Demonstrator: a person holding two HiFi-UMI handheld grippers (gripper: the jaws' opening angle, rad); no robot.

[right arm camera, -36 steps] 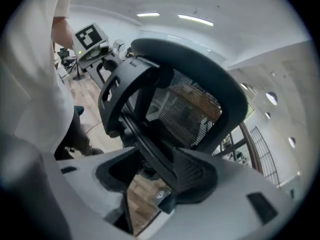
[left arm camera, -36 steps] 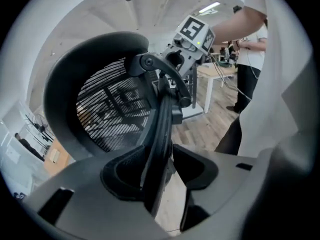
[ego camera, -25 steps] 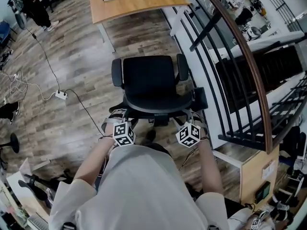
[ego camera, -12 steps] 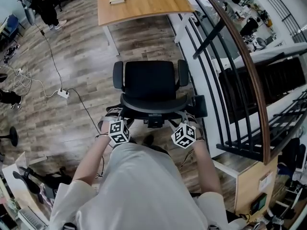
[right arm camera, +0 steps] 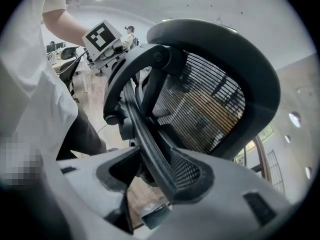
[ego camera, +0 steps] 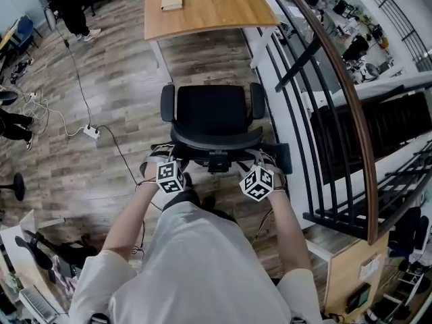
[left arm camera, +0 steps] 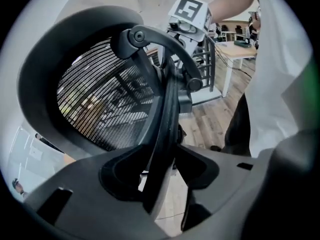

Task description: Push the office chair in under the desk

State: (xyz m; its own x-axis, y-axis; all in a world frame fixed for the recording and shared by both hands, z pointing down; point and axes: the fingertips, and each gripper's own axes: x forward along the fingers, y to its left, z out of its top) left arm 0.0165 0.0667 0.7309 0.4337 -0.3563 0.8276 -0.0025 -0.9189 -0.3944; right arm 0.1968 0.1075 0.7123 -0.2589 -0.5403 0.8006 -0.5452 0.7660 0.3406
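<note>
Rolling toward 12 o'clock, the chair (ego camera: 210, 113) now stands nearer the desk (ego camera: 202, 5) but still short of it. The left gripper (left arm camera: 161, 171), jaws just eased slightly wider, and the right gripper (right arm camera: 150, 176) both clamp the back frame (left arm camera: 167, 109). More pushing is needed.

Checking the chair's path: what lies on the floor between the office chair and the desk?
Only bare wood floor, in the head view, between office chair and desk.

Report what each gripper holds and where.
Both hold the office chair by the support bars behind its backrest, left gripper on one, right gripper on the other; the left jaws just opened slightly.
</note>
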